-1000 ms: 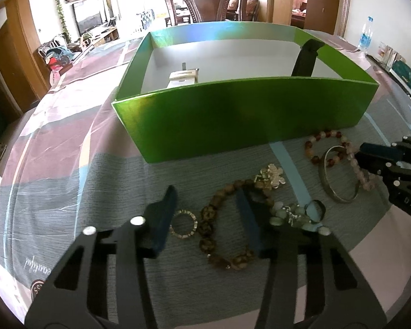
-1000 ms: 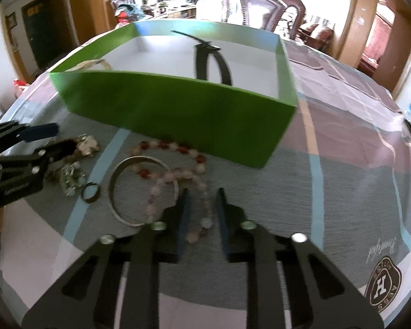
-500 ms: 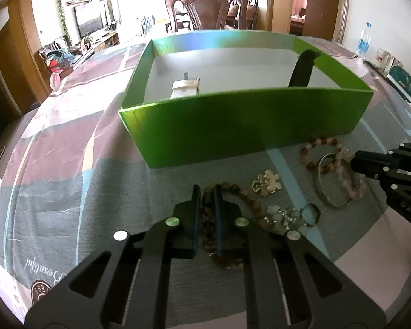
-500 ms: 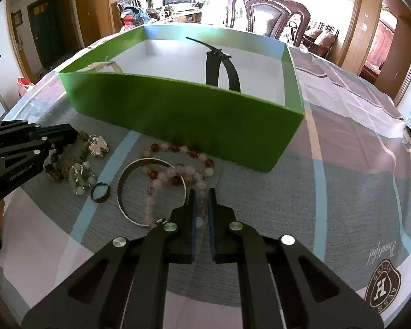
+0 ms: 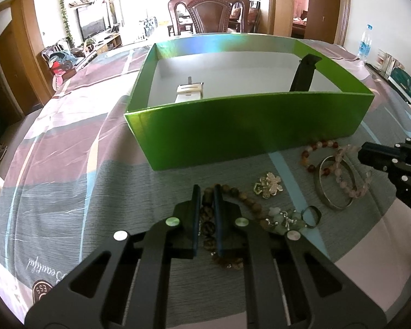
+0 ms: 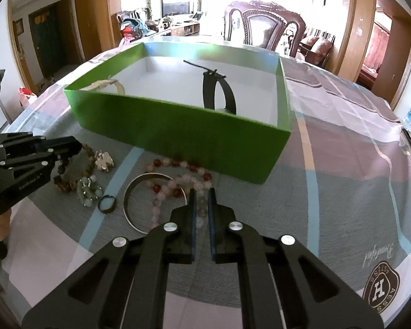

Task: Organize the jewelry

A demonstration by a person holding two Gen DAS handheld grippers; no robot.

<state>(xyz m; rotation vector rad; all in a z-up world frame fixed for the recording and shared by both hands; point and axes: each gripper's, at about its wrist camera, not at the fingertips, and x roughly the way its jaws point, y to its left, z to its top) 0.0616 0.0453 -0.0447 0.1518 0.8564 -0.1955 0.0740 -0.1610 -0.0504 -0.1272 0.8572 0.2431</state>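
My left gripper is shut on the brown wooden bead bracelet, which lies on the cloth. My right gripper is shut on the pale pink bead bracelet, which lies over a silver bangle and beside a red-and-white bead bracelet. A gold flower brooch, a green stone cluster and a small dark ring lie between them. The green box behind holds a black watch and a cream strap.
The striped tablecloth covers a round table. A wooden chair stands behind the box. A water bottle and packets stand at the far right edge.
Both grippers have closed on their bracelets: the left from wide open onto the brown beads, the right from slightly open onto the pink beads. Both views have pulled back slightly.
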